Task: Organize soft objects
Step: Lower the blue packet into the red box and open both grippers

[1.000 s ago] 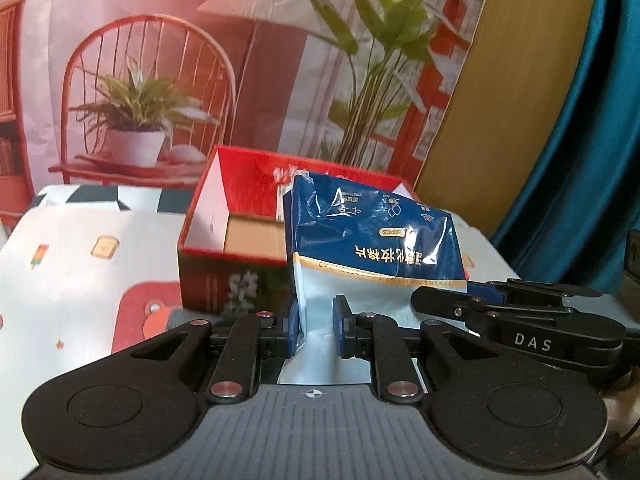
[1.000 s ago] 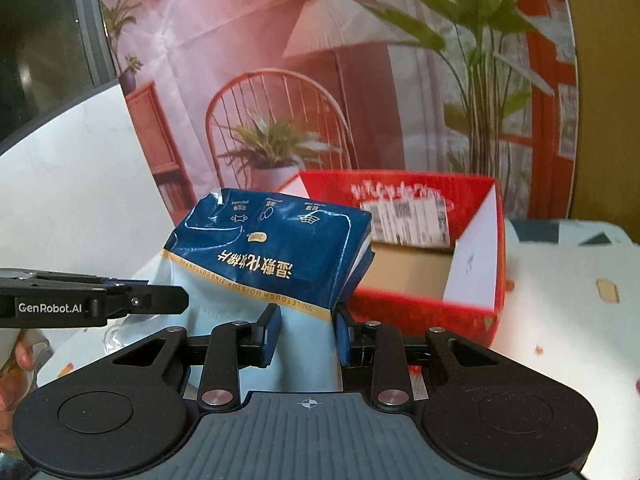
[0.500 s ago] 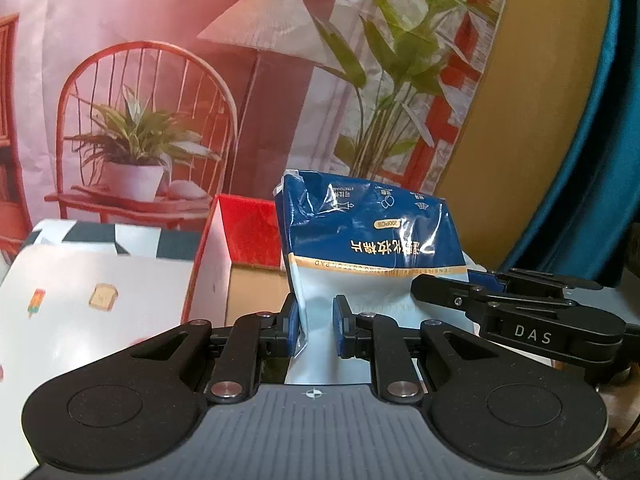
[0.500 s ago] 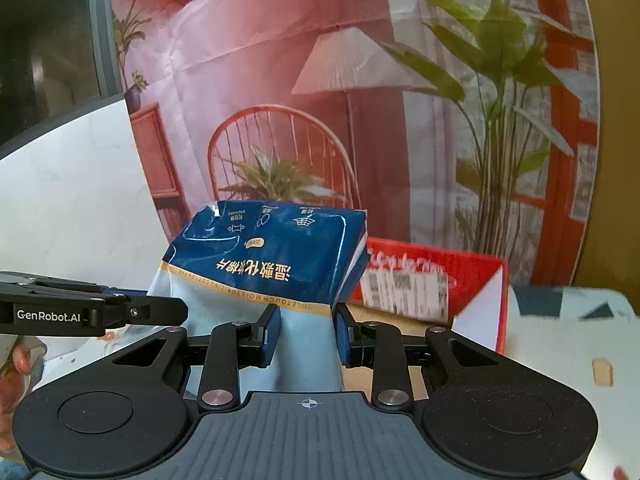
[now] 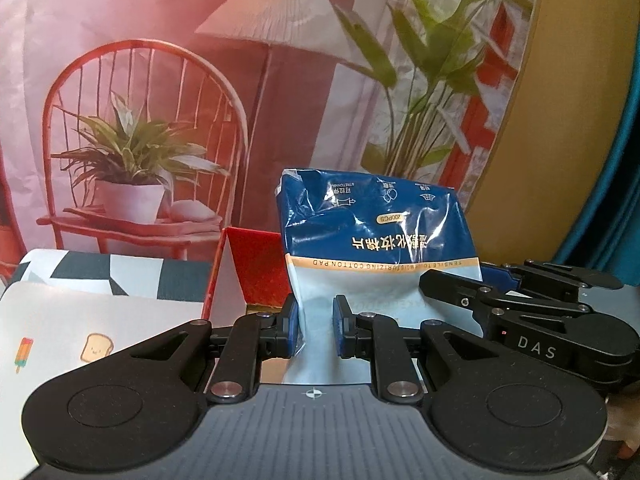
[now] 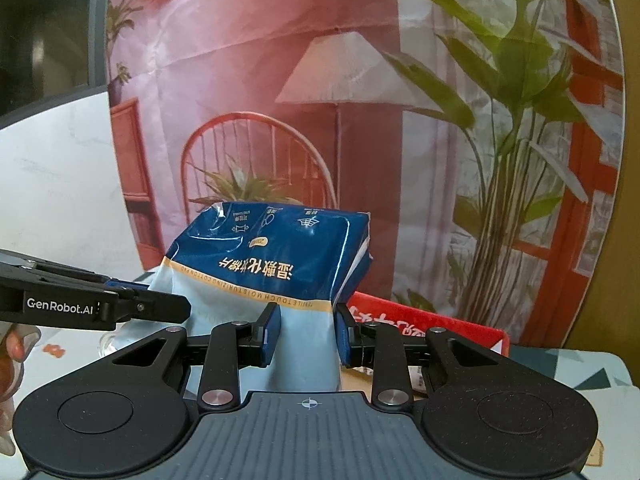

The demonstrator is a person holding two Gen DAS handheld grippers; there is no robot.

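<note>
Lifted higher since a second ago, the cotton pad bag (image 5: 376, 248) hangs above the red box (image 5: 248, 264), both the left claw (image 5: 314, 326) and right claw (image 6: 306, 330) clenched on its pale end, so it's mid-carry and next probably needs lowering inside.

Patterned tablecloth (image 5: 100, 312), red box (image 5: 256, 268) on it

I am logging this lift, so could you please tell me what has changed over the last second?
Both grippers, left and right, have raised the cotton pad bag together: the red box has sunk lower in both views. Unchanged: both pairs of jaws stay shut on the bag's pale lower end.
</note>
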